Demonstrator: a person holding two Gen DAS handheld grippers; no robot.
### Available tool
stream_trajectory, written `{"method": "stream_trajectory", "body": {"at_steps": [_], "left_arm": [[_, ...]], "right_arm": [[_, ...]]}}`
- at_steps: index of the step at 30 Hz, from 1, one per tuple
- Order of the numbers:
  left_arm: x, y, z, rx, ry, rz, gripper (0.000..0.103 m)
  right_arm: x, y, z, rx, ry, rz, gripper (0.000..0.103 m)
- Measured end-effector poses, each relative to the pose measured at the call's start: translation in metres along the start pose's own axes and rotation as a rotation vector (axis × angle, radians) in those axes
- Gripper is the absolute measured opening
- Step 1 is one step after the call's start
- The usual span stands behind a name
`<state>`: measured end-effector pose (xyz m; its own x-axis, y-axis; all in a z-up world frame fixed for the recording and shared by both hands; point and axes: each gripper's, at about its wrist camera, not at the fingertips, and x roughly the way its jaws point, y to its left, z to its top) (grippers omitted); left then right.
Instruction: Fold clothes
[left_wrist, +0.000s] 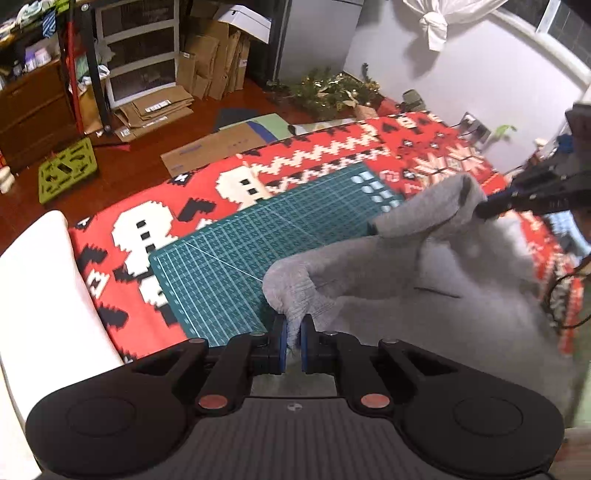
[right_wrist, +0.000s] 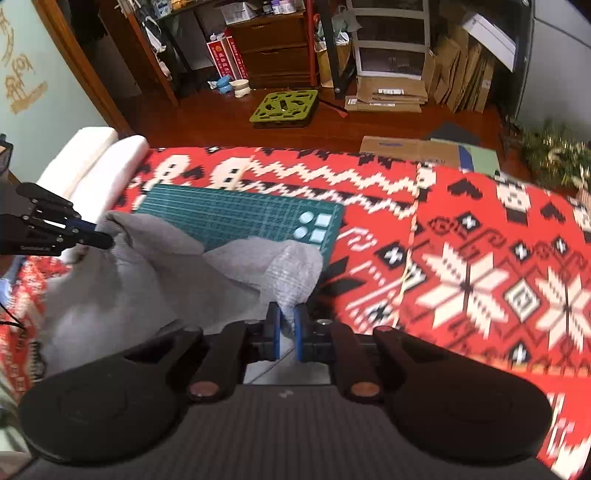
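A grey knit garment (left_wrist: 443, 288) hangs lifted over the green cutting mat (left_wrist: 236, 258), stretched between both grippers. My left gripper (left_wrist: 293, 323) is shut on one ribbed corner of it. The right gripper (left_wrist: 484, 210) shows at the far right of the left wrist view, pinching the other corner. In the right wrist view my right gripper (right_wrist: 286, 314) is shut on the ribbed edge of the grey garment (right_wrist: 155, 284), and the left gripper (right_wrist: 105, 240) holds its far corner at the left. The cloth sags between the two holds.
A red, white and black patterned blanket (right_wrist: 461, 229) covers the table under the mat (right_wrist: 229, 214). A white cushion (left_wrist: 40, 295) lies at the table's left end. Beyond the table's edge are cardboard sheets (left_wrist: 218, 147), a green foam tray (right_wrist: 284, 107), shelves and drawers.
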<state>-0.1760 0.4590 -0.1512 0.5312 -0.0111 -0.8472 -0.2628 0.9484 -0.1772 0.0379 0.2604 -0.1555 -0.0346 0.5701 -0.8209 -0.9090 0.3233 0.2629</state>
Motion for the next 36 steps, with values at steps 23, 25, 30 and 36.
{"method": "stream_trajectory", "body": {"at_steps": [23,25,30,36], "left_arm": [[0.048,0.055,0.037,-0.257,0.02,0.013,0.005],[0.051,0.06,0.041,-0.271,0.016,0.017,0.005],[0.064,0.073,0.054,-0.294,0.017,0.029,0.005],[0.081,0.087,0.065,-0.319,0.026,0.042,0.007]], "right_arm": [[0.027,-0.047,0.027,0.262,-0.049,0.023,0.006],[0.036,-0.051,0.034,0.253,-0.051,0.012,0.006],[0.057,-0.061,0.045,0.247,-0.054,-0.012,0.006],[0.078,-0.073,0.06,0.268,-0.093,-0.041,0.006]]}}
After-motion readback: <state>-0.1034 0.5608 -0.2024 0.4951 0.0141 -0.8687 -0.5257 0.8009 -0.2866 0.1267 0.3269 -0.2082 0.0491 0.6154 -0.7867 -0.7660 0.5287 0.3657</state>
